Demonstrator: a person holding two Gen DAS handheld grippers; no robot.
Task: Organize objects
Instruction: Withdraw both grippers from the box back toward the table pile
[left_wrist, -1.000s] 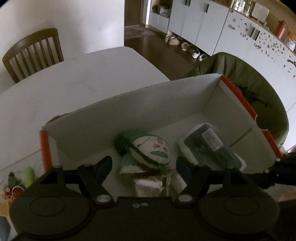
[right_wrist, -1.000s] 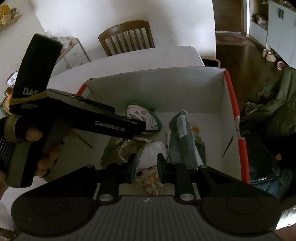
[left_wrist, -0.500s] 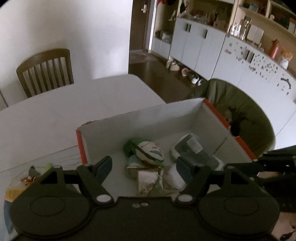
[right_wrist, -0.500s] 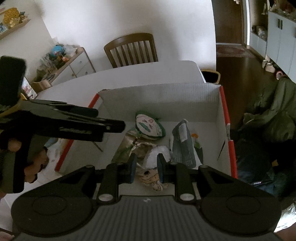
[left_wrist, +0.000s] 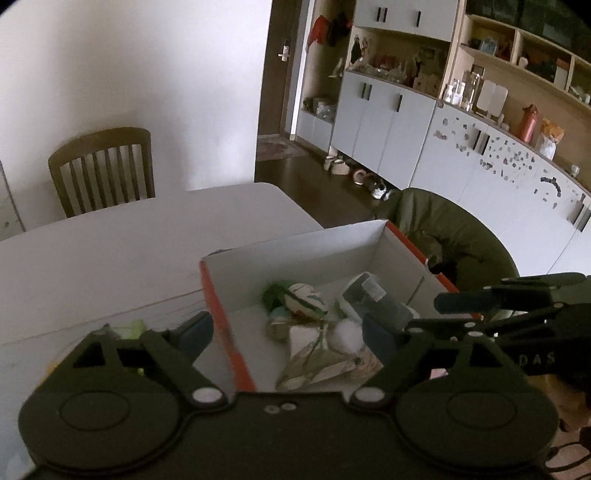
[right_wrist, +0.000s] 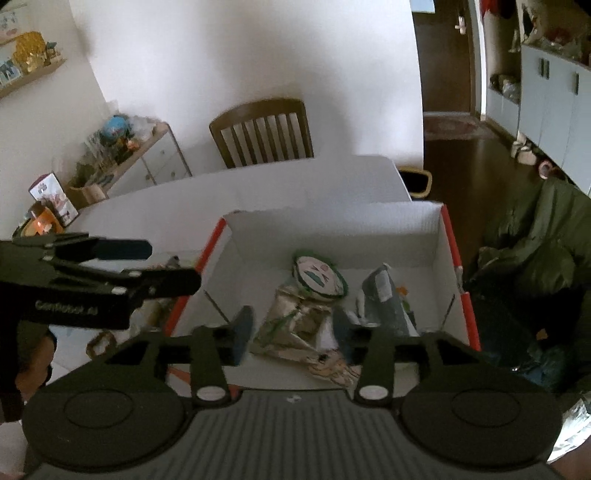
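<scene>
A white cardboard box (left_wrist: 306, 254) with orange edges sits on the white table (left_wrist: 110, 251). It holds a round green-and-white pouch (left_wrist: 304, 295), a dark snack bag (left_wrist: 373, 297), a crumpled silvery wrapper (left_wrist: 317, 363) and a white fluffy ball (left_wrist: 347, 334). The same box (right_wrist: 332, 229) shows in the right wrist view with the pouch (right_wrist: 319, 275) and dark bag (right_wrist: 384, 302). My left gripper (left_wrist: 286, 334) is open and empty above the box's near left wall. My right gripper (right_wrist: 293, 328) is open and empty above the box's near side.
A wooden chair (left_wrist: 101, 170) stands at the table's far side. A green padded seat (left_wrist: 447, 236) is right of the box. Small toys (left_wrist: 129, 328) lie on the table left of the box. Cabinets (left_wrist: 388, 122) line the far wall.
Both grippers have risen and pulled back from the box, which looks smaller. The right gripper's jaws have opened from shut. The left gripper stays open.
</scene>
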